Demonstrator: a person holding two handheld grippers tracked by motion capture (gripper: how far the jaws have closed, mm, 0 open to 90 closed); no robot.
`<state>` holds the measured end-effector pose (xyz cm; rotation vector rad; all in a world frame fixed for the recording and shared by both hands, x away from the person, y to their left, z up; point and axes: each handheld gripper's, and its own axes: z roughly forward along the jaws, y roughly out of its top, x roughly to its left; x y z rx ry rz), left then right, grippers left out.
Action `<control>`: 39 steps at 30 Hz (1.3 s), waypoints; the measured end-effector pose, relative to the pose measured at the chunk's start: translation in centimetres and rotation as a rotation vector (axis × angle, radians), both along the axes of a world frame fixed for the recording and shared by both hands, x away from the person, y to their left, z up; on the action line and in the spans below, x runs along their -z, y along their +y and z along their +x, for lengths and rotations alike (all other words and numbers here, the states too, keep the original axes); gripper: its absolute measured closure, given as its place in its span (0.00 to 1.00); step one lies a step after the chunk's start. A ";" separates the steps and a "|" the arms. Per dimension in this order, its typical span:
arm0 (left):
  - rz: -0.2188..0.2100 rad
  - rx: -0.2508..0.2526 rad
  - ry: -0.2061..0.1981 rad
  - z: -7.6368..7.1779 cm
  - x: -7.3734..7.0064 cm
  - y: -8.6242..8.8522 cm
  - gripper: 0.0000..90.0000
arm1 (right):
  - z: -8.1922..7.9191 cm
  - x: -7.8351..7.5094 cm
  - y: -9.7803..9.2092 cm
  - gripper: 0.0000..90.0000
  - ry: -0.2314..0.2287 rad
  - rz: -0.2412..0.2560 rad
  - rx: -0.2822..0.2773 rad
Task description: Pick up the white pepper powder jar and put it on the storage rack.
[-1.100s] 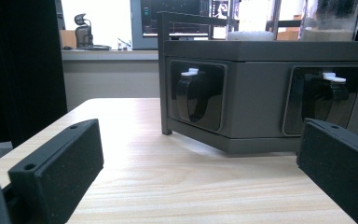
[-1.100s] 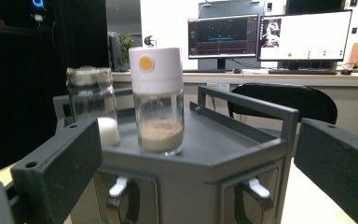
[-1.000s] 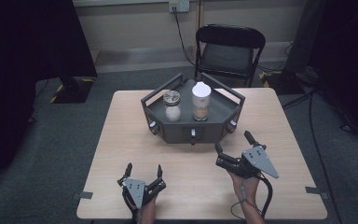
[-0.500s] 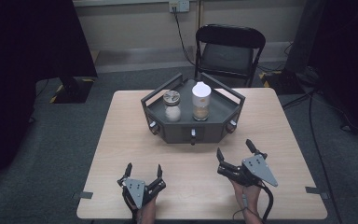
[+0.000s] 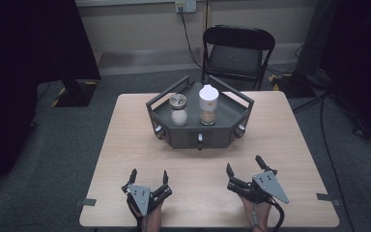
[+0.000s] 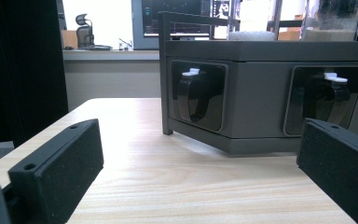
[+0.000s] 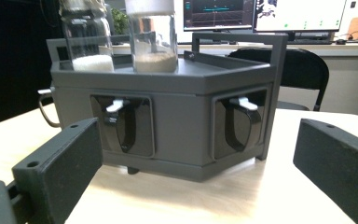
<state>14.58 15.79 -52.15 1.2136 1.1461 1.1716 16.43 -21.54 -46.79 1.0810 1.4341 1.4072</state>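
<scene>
A dark grey six-sided tray (image 5: 218, 137) stands at the back middle of the wooden table (image 5: 125, 140). On it stand a metal-lidded jar (image 5: 178, 110) of white grains and a taller white-lidded jar (image 5: 207, 105) of tan grains. My left gripper (image 5: 149, 173) rests open near the front edge, left of centre, well short of the tray. My right gripper (image 5: 244, 163) is open too, right of centre. The left gripper view faces the tray wall (image 6: 261, 93) with its black latches (image 6: 196, 95). In the right gripper view both jars (image 7: 151, 35) rise above the tray (image 7: 182, 121).
A black folding chair (image 5: 237, 55) stands behind the table. A cable (image 5: 331, 159) runs over the floor at the right. Bare tabletop lies between the grippers and the tray. Monitors (image 7: 261, 14) sit on a far desk.
My right gripper has drawn back a little toward the front edge of the table. The left gripper, tray and jars have not moved.
</scene>
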 end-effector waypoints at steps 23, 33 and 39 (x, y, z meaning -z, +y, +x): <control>0.000 0.002 -0.001 0.0 0.0 0.0 0.00 | -0.8 2.8 0.7 0.00 -0.020 -0.033 0.078; 0.000 0.002 0.000 0.0 0.0 0.0 0.00 | -1.1 3.9 0.7 0.01 -0.031 -0.021 0.088; 0.000 0.002 -0.001 0.0 0.0 0.0 0.00 | -1.1 4.4 0.8 0.01 -0.023 -0.024 0.092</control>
